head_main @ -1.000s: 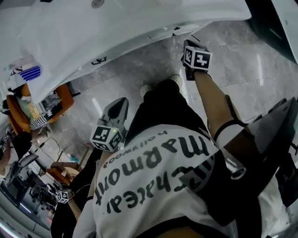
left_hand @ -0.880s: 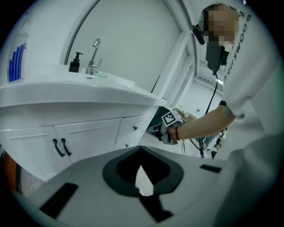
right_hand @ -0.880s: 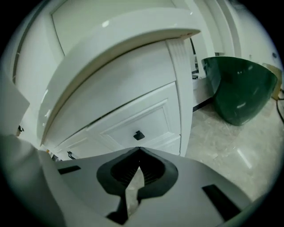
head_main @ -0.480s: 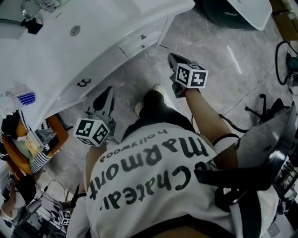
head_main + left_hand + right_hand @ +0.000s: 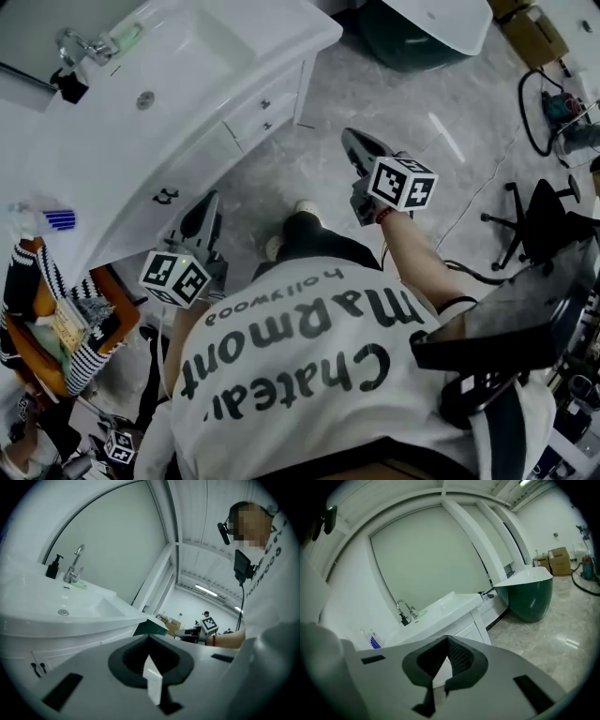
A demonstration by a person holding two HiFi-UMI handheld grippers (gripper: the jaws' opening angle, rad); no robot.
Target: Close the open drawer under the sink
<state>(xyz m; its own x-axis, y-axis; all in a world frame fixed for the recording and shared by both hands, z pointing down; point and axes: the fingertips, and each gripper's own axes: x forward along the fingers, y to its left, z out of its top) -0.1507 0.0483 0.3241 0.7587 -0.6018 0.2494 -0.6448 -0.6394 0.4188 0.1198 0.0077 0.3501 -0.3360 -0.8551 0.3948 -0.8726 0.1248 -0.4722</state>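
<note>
Right gripper (image 5: 353,141) pinched together, empty, off drawer (image 5: 265,105) at 4 o'clock; left gripper (image 5: 208,204) likewise at 7 o'clock. Drawer looks flush.

Grey marble floor (image 5: 323,159) — white sink cabinet (image 5: 262,105), green tub (image 5: 411,52), black chair (image 5: 537,220) standing on it.

I hold my left gripper (image 5: 208,208) low at my left side and my right gripper (image 5: 354,142) farther forward on a bare, outstretched forearm (image 5: 422,258). Both point ahead, tipped slightly down. Each has its jaws pressed together, gripping nothing.
</note>
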